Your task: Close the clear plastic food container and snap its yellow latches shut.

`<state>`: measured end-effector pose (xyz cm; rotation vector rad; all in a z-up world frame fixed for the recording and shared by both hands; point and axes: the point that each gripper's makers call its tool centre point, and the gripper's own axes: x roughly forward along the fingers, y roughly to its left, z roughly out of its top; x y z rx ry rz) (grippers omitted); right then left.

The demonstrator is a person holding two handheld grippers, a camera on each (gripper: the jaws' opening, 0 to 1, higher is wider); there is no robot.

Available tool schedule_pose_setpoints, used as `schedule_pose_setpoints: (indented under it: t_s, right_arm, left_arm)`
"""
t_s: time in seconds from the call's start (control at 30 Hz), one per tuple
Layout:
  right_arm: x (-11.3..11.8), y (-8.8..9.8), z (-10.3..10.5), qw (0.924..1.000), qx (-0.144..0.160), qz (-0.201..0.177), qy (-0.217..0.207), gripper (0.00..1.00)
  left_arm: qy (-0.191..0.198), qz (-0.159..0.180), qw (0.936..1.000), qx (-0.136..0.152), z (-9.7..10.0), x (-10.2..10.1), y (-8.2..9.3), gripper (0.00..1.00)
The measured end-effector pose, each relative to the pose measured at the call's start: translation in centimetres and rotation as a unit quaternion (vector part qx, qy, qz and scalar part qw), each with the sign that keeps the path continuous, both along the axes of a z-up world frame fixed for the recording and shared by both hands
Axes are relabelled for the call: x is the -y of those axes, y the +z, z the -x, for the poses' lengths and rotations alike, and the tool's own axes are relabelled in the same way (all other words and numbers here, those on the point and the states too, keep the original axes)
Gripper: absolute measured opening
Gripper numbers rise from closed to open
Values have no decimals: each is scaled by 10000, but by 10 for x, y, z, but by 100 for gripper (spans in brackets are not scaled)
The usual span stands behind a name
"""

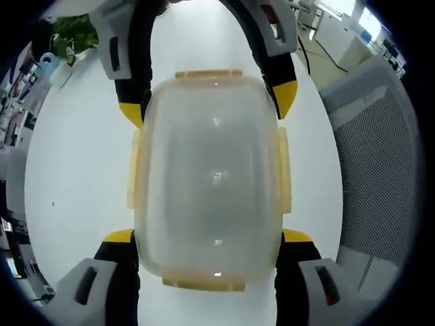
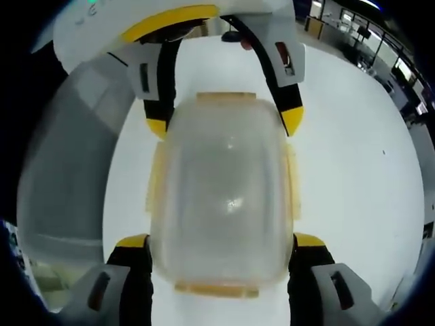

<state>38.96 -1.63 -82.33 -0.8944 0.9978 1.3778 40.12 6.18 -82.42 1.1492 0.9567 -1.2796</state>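
White table (image 1: 75, 156) carries the clear plastic food container (image 1: 211, 176), which lies between the two grippers with its lid on. Its long axis runs from one gripper to the other. Yellow latches (image 1: 284, 170) sit on all four sides. The walls are cloudy and I cannot tell what is inside. The left gripper (image 1: 211, 238) and the right gripper (image 2: 222, 239) each hold one end, jaws wide on both sides of it. A grey mesh chair (image 1: 374, 156) stands beside the table.

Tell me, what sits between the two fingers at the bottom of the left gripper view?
The clear container with yellow latches, seen in the left gripper view.
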Motion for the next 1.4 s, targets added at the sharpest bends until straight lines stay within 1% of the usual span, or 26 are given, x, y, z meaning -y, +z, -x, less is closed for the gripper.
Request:
schedule_pose_setpoints:
  t_s: [0.33, 0.47, 0.67, 1.4]
  right_arm:
    - [-9, -1, -1, 10000, 11, 60, 27, 83]
    - [-17, -1, -1, 10000, 20, 54, 34, 83]
    - [-30, -1, -2, 10000, 27, 52, 41, 83]
    - [-67, -2, -3, 9999, 32, 48, 102, 85]
  left_arm:
    - [50, 31, 10000, -3, 0, -9, 0, 83]
    - [69, -26, 10000, -1, 0, -17, -1, 83]
    - [96, -25, 10000, 3, 0, -30, -1, 83]
    - [199, -19, 9998, 3, 0, -66, -1, 83]
